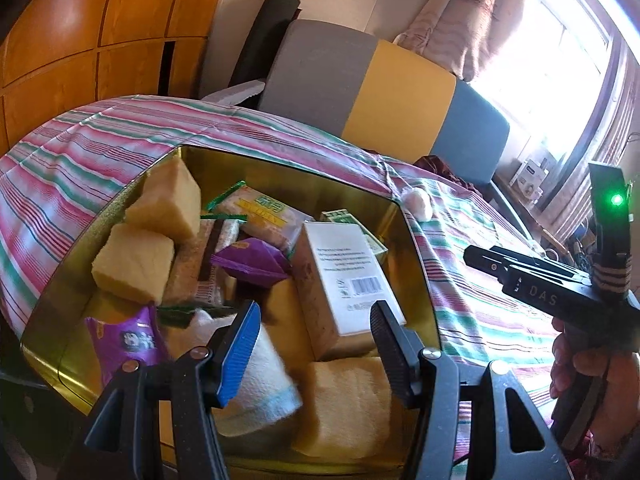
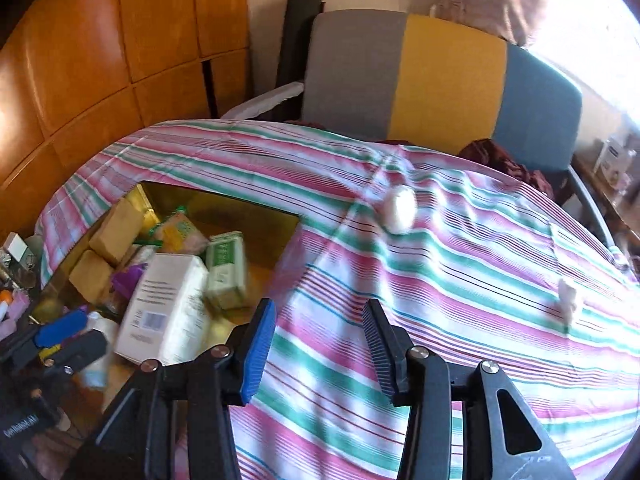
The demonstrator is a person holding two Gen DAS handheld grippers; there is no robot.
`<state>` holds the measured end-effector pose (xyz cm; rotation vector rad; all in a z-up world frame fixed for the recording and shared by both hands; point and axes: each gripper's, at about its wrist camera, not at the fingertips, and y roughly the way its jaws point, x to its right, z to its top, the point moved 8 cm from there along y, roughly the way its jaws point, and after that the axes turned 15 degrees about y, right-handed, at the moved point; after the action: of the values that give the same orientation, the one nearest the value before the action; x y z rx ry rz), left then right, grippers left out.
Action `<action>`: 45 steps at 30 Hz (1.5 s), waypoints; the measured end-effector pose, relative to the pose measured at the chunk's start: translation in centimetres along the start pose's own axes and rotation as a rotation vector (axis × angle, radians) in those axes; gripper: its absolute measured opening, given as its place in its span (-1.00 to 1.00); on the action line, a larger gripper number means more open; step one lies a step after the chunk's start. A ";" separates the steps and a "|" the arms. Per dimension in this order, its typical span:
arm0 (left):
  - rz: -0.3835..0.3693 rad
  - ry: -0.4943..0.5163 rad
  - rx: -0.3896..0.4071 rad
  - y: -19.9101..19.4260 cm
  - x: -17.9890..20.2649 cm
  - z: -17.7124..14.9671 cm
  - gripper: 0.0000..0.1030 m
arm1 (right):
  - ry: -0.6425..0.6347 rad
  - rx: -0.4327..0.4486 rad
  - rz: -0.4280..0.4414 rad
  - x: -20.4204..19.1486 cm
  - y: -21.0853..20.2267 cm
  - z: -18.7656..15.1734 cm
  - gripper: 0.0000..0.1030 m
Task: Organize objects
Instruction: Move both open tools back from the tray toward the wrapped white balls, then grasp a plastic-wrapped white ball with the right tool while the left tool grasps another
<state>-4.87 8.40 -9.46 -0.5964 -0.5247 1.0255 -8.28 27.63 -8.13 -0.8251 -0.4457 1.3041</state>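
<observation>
Objects for sorting fill the gold tin (image 1: pixel 416 216) on my striped bed cover (image 2: pixel 440 280): 3 yellow sponges, purple packets and a white box (image 1: pixel 344 276). My left tool (image 1: pixel 316 340) hangs open and empty over the tin's white cloth (image 1: pixel 264 376). My right tool (image 2: pixel 320 348), open and empty, is above the cover beside the tin, with a white ball (image 2: pixel 398 206) ahead.

**Hidden, cropped, blurred**

The white box (image 2: pixel 168 304) and green packet (image 2: pixel 228 272) smear with motion in the right wrist view. The folded towel (image 1: pixel 260 380) lies partly behind the left gripper (image 1: pixel 316 340). The gold tin (image 1: pixel 100 208) runs off the frame's bottom edge
</observation>
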 end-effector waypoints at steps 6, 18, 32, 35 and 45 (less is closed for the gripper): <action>-0.021 0.045 -0.010 0.0 2.5 0.6 0.13 | 0.048 0.006 -0.051 4.5 -0.5 -0.2 0.02; -0.105 0.175 -0.039 1.3 9.6 2.2 0.13 | 0.183 -0.033 -0.167 14.9 0.0 -1.5 0.23; -0.221 0.314 -0.103 3.3 17.0 2.7 0.13 | 0.397 -0.040 -0.298 27.7 1.5 -0.3 0.40; -0.240 0.334 -0.115 3.5 17.9 2.4 0.14 | 0.427 0.016 -0.314 30.1 1.9 2.0 0.40; -0.230 0.340 -0.147 4.3 18.2 2.5 0.14 | 0.386 0.051 -0.286 32.0 7.0 5.4 0.21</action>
<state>-1.41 26.92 -8.29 -0.8031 -0.3592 0.6534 -9.14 60.10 -14.82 -0.9091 -0.2114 0.8633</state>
